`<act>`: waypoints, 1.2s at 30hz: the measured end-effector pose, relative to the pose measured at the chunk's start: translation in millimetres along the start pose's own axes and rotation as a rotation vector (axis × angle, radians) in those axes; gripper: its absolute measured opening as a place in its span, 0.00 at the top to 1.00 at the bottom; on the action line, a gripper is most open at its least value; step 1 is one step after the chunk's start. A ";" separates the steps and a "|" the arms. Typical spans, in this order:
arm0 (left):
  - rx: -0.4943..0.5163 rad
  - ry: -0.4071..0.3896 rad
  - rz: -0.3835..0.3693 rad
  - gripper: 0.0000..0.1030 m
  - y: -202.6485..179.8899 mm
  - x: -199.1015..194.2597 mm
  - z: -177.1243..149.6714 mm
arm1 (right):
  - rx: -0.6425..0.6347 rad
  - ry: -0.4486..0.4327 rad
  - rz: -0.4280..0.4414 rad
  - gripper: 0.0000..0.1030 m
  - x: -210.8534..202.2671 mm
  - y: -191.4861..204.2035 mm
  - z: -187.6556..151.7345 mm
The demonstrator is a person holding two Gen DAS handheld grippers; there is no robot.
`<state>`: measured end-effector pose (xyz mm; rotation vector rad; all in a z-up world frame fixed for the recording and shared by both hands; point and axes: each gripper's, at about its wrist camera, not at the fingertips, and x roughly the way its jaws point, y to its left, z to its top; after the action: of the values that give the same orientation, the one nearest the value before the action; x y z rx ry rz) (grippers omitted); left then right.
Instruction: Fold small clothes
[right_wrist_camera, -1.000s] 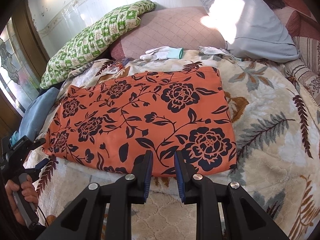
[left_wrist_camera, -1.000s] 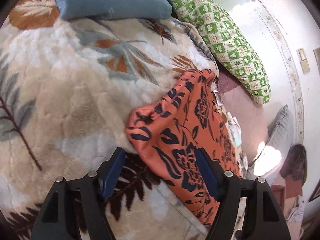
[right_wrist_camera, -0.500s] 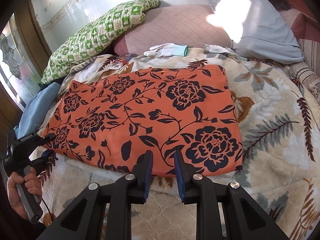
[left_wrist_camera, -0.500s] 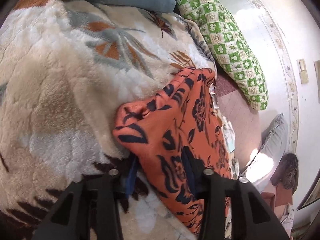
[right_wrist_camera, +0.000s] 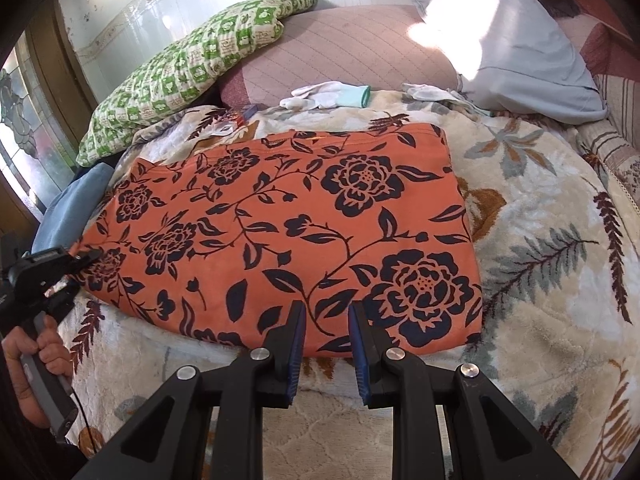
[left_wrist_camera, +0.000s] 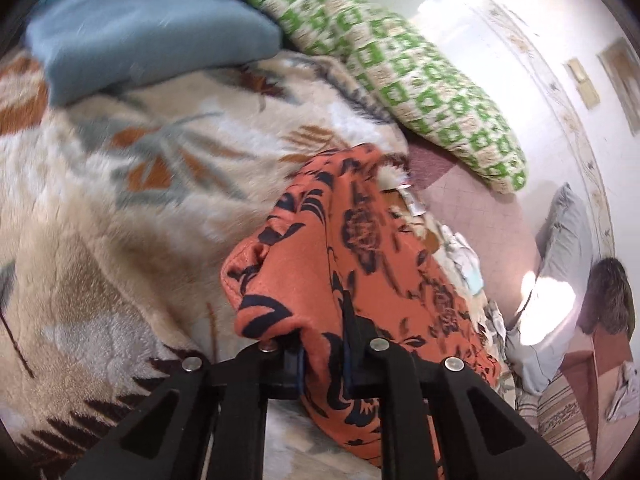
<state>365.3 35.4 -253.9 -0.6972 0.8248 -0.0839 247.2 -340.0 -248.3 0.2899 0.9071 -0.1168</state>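
Note:
An orange cloth with dark blue flowers (right_wrist_camera: 280, 232) lies folded flat on a leaf-patterned blanket (right_wrist_camera: 560, 280). My left gripper (left_wrist_camera: 322, 356) is shut on the cloth's near left corner (left_wrist_camera: 304, 292) and lifts it a little, so the fabric bunches over the fingers. It shows at the left edge of the right wrist view (right_wrist_camera: 68, 264), held by a hand. My right gripper (right_wrist_camera: 326, 320) is slightly open and empty, with its tips at the cloth's near edge.
A green checked pillow (right_wrist_camera: 192, 68), a pink cushion (right_wrist_camera: 340, 52) and a grey-blue pillow (right_wrist_camera: 512, 48) line the far side. A blue folded cloth (left_wrist_camera: 148, 28) lies at the left. White gloves (right_wrist_camera: 328, 94) and small packets (right_wrist_camera: 232, 122) lie just behind the orange cloth.
My left gripper moved in onto the cloth's corner, shut on it and raised it. My right gripper stayed at the near edge with the same narrow gap.

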 end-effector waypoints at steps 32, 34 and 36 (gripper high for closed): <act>0.917 0.314 -0.190 0.60 -262.4 52.4 -265.4 | 0.530 -0.005 -0.025 0.76 -33.4 -226.5 -6.8; 0.958 0.295 -0.254 0.41 -268.4 32.0 -256.3 | 0.518 0.016 -0.005 0.76 -27.2 -222.0 -3.2; 1.006 0.221 -0.280 0.35 -273.4 12.5 -245.9 | 0.498 0.028 0.011 0.76 -22.7 -216.7 0.8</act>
<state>254.4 -313.1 -214.0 0.1620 0.7686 -0.7836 185.9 -547.7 -272.9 0.7603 0.8956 -0.3311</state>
